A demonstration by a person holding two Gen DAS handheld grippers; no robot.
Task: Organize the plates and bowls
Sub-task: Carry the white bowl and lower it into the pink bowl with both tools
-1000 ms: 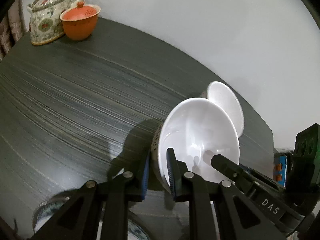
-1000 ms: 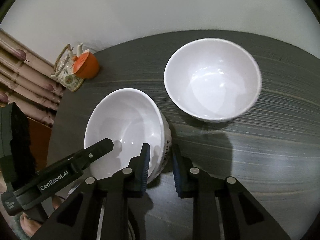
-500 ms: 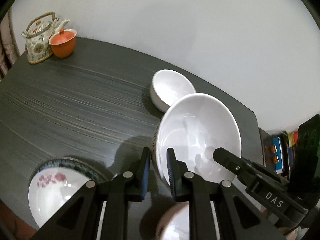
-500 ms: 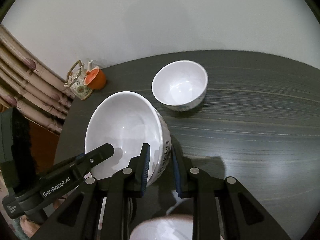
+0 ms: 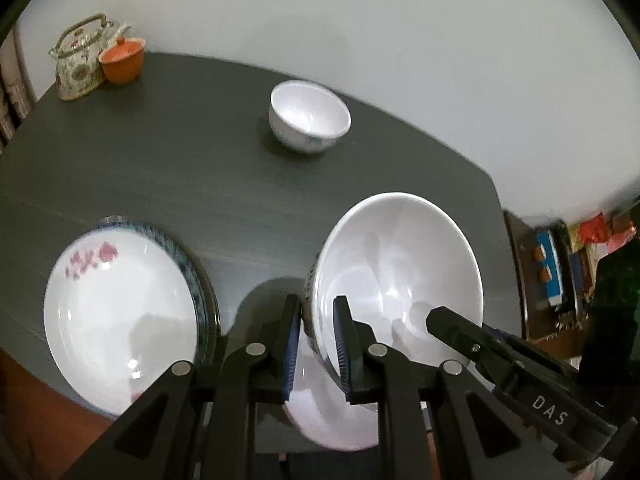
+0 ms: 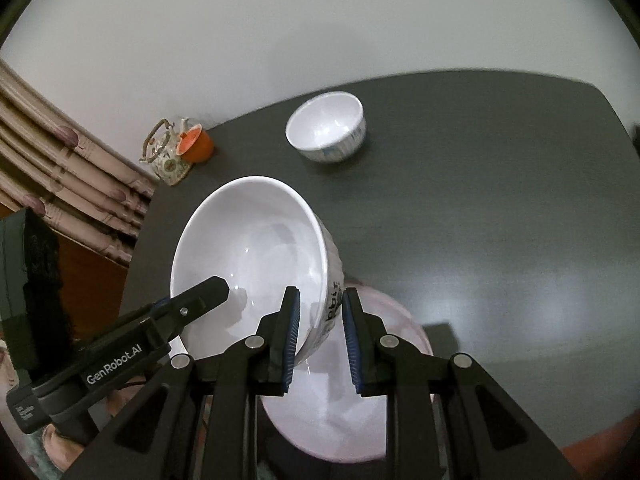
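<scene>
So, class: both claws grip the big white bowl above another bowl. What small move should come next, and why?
Probably lower the big white bowl straight down into the pale bowl beneath it. Both the left claw and the right claw pinch its rim, it hangs tilted just above, so levelling and nesting looks like the next step.

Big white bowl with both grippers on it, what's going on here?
Both hand-held grippers hold the large white bowl by opposite sides of its rim: the left hand-held gripper and the right hand-held gripper each pinch the wall. The bowl is tilted, above another white bowl near the table edge. A smaller bowl sits apart; stacked plates lie to the left.
</scene>
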